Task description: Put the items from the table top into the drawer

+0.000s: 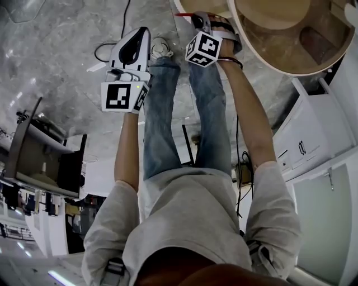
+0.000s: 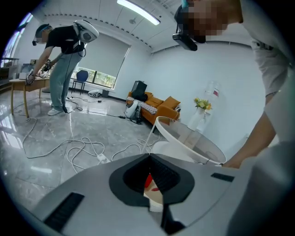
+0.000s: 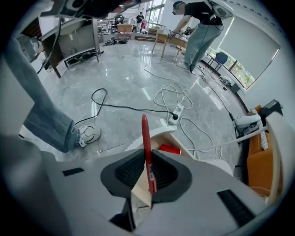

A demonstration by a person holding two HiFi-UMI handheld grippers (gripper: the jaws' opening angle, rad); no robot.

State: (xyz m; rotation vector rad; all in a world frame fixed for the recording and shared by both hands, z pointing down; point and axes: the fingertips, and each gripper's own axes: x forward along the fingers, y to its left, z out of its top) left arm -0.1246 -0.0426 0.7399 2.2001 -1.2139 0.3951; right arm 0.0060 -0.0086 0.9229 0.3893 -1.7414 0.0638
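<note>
My right gripper (image 3: 146, 156) is shut on a red pen (image 3: 145, 138), which sticks out past the fingertips. It points steeply down at an open wooden drawer (image 3: 159, 137) in which a red item (image 3: 169, 149) lies. In the head view the right gripper (image 1: 208, 27) hangs beside the round table (image 1: 263, 53), with the pen tip (image 1: 182, 14) showing. My left gripper (image 2: 150, 159) has its fingertips together; a red and cream patch shows in the slit behind them, and I cannot tell what it is. The left gripper (image 1: 133, 50) hangs over the floor left of the person's legs.
The round white table (image 2: 184, 138) carries a bottle and flowers (image 2: 203, 105). Cables (image 3: 173, 99) and a power strip lie across the grey floor. White cabinets (image 1: 313, 139) stand at right. An orange sofa (image 2: 159, 108) and another person at a wooden table are further off.
</note>
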